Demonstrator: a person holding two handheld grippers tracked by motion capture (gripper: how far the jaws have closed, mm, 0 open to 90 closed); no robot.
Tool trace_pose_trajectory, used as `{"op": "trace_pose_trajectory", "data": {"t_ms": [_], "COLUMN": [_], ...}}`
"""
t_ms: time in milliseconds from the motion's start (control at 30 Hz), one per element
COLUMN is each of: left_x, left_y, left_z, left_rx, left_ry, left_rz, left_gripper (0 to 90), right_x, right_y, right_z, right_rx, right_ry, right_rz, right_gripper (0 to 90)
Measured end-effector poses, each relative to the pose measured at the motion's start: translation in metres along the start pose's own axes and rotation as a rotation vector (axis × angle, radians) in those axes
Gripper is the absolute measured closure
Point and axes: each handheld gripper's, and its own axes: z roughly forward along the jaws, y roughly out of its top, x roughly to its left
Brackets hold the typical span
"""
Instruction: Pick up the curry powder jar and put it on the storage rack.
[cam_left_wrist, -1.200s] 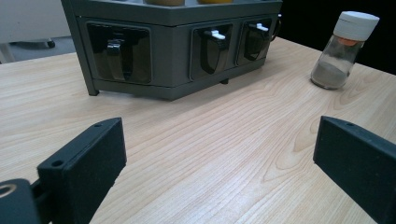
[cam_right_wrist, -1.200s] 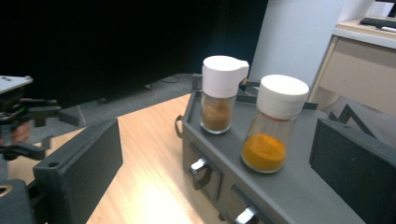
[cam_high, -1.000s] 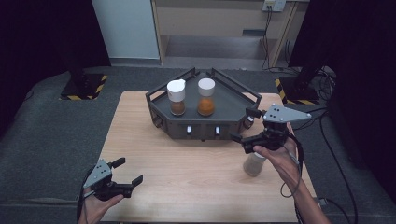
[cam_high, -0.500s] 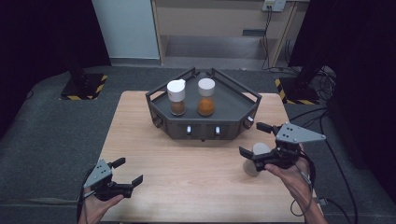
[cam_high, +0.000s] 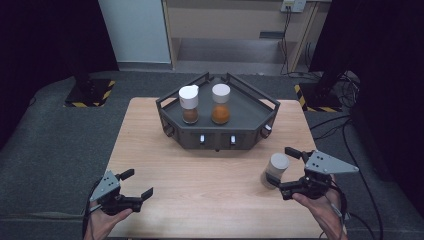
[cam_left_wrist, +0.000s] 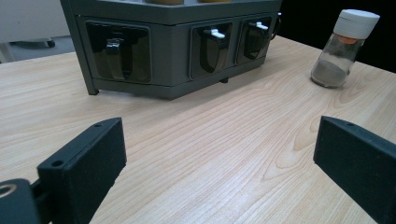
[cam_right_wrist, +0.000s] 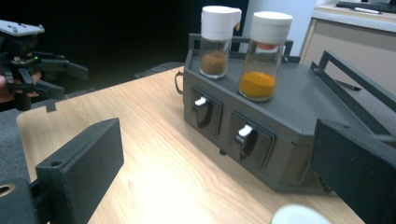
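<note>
Grey spice jar (cam_high: 275, 169) upright on table (cam_high: 210, 200), just right of rack (cam_high: 218, 131); right gripper (cam_high: 292, 171) beside it, jaws apart, likely just released; left gripper (cam_high: 134, 183) idle, jaws apart; next probably withdrawing clear.

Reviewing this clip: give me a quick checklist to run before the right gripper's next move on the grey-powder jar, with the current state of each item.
1. Right gripper open: ok, jaws stand wide apart.
2. Grey-powder jar upright on the table: ok; white cap on.
3. Jar held: not ok; it stands between the open jaws, contact cannot be told.
4. Free spot on the rack: ok, bare deck right of the orange-powder jar and brown-powder jar.
5. Left gripper out of the way: ok, open at the near left table edge.
</note>
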Motion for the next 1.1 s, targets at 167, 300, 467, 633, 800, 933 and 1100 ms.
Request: {"op": "trace_pose_trajectory", "data": {"t_ms": [167, 300, 467, 633, 800, 933, 1100], "left_x": [0.0, 0.0, -0.001, 0.0, 0.0, 0.0, -0.001], "left_y": [0.0, 0.0, 0.0, 0.0, 0.0, 0.001, 0.001], "left_z": [0.0, 0.0, 0.0, 0.0, 0.0, 0.0, 0.0], "left_rx": [0.001, 0.0, 0.003, 0.003, 0.004, 0.004, 0.003], "left_ry": [0.0, 0.001, 0.001, 0.001, 0.001, 0.001, 0.0], "left_rz": [0.002, 0.001, 0.004, 0.003, 0.003, 0.004, 0.005], "left_gripper": [1.4, 1.4, 1.4, 1.4, 1.4, 1.4, 1.4], "right_x": [0.005, 0.01, 0.01, 0.01, 0.007, 0.005, 0.005], "right_y": [-0.013, -0.02, -0.03, -0.04, -0.053, -0.062, -0.07], "right_z": [-0.006, -0.01, -0.014, -0.017, -0.02, -0.022, -0.023], "right_rx": [0.021, 0.053, 0.053, 0.056, 0.076, 0.082, 0.089], "right_ry": [-0.026, -0.049, -0.057, -0.064, -0.072, -0.081, -0.091], "right_rz": [0.015, 0.0, 0.026, 0.044, 0.068, 0.091, 0.114], "right_gripper": [3.8, 3.9, 3.8, 3.9, 4.2, 4.3, 4.4]}}
